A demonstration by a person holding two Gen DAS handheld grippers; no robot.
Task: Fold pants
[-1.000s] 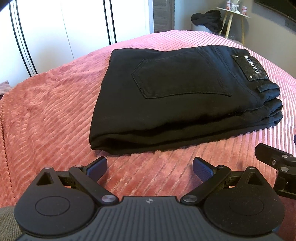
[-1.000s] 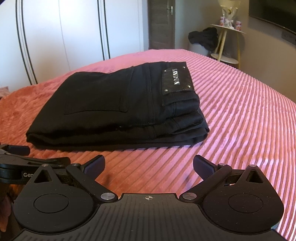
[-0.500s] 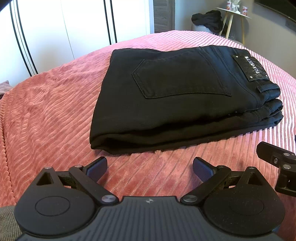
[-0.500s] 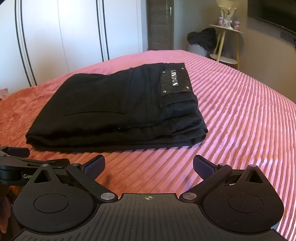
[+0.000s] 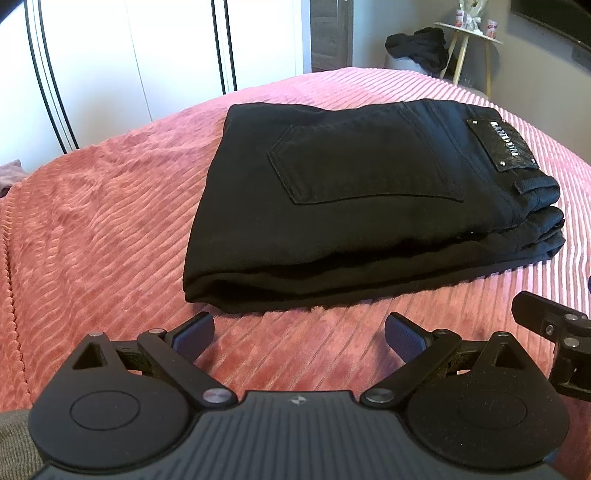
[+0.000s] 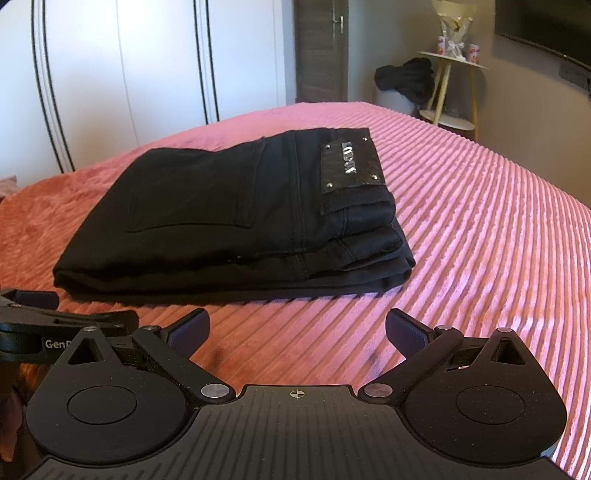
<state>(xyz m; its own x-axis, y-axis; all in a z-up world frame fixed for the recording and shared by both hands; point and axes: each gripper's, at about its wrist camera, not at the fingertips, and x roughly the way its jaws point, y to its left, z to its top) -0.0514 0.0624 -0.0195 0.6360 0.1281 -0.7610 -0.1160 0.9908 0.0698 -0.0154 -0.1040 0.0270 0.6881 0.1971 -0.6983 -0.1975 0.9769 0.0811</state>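
Observation:
Black pants lie folded in a flat stack on the pink ribbed bedspread, back pocket and shiny label patch facing up. They also show in the right wrist view. My left gripper is open and empty, just short of the stack's near edge. My right gripper is open and empty, also in front of the stack, to the right of the left one. Part of the right gripper shows at the left view's right edge.
White wardrobe doors stand behind the bed. A small round side table with a dark garment beside it stands at the back right. A dark screen hangs on the right wall.
Both grippers have drawn slightly back and tilted up from the folded pants. The pants have not moved.

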